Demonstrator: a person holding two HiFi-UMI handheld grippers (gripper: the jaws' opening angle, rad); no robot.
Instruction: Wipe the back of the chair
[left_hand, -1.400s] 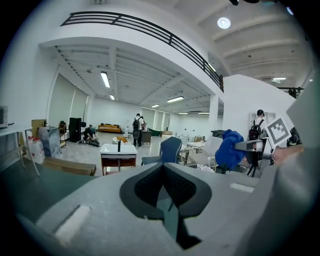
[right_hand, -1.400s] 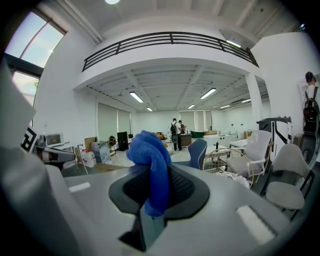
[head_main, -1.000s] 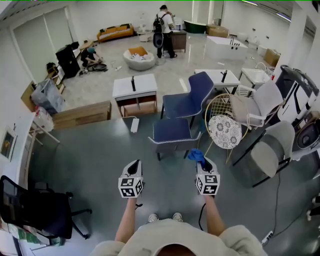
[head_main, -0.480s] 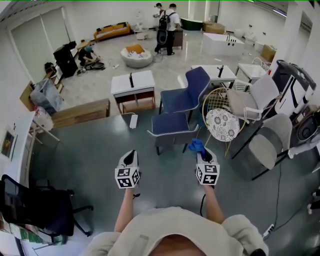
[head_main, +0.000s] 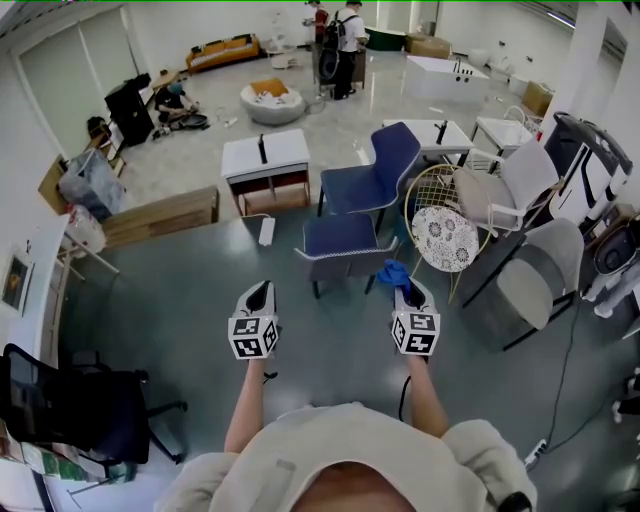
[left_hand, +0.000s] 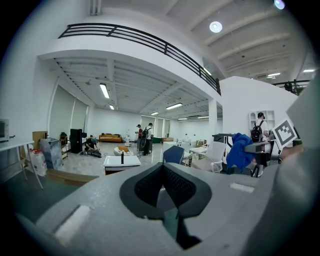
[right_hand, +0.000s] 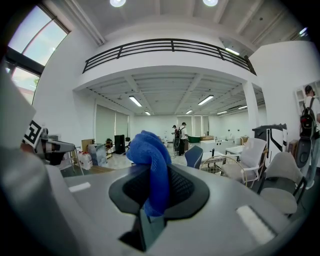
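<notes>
Left gripper (head_main: 260, 292) closed, right gripper (head_main: 408, 290) clamping cloth (head_main: 392, 272)

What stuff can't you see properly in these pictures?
- Dirt on the nearer blue chair: too far off and too small in the head view.
- Lower end of the blue cloth: pinched inside the right gripper in the right gripper view.
- Black office chair: cut off by the head view's left edge.
- People at the far end: too small to tell what they do.
</notes>
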